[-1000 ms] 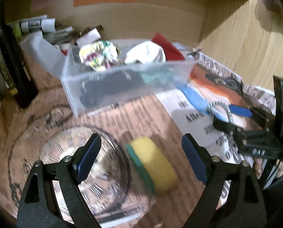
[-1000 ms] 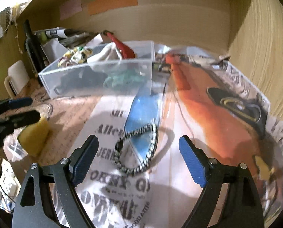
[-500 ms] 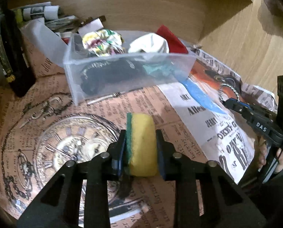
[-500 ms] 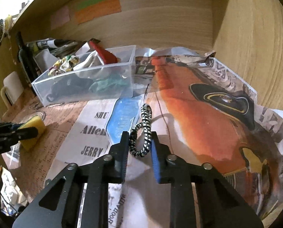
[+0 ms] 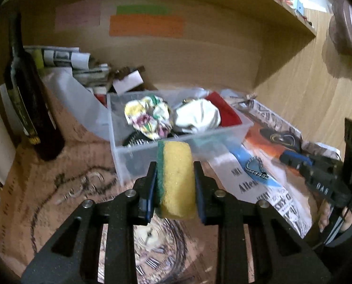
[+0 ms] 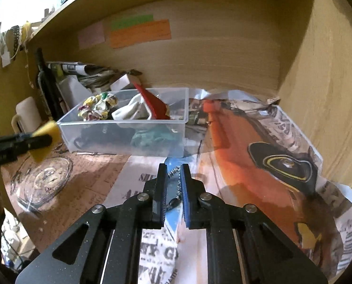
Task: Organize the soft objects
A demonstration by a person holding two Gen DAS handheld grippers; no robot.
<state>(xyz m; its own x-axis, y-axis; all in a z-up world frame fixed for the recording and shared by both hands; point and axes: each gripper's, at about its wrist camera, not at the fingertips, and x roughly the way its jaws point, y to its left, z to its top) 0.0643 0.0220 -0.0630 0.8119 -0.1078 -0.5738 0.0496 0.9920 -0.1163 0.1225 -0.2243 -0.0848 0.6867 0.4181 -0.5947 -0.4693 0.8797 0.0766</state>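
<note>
Currently: L gripper (image 5: 175, 177) clamping sponge (image 5: 176, 179), R gripper (image 6: 173, 189) pinching hair tie (image 6: 174, 170); both heading for bin (image 6: 126, 139). Next: lift over rim, release.

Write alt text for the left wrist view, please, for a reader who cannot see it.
The left gripper is shut on a yellow and green sponge, held before a clear plastic bin of crumpled cloths. A dark bottle stands at left.

The wooden desk surface (image 6: 301, 99) is covered by printed newspaper sheets (image 6: 235, 142), on which a clear plastic bin (image 6: 128, 139) is set. Left of the bin, a dark bottle (image 5: 31, 108) is stood, and what may be a glass dish (image 6: 47, 179) is laid in front of it.
</note>
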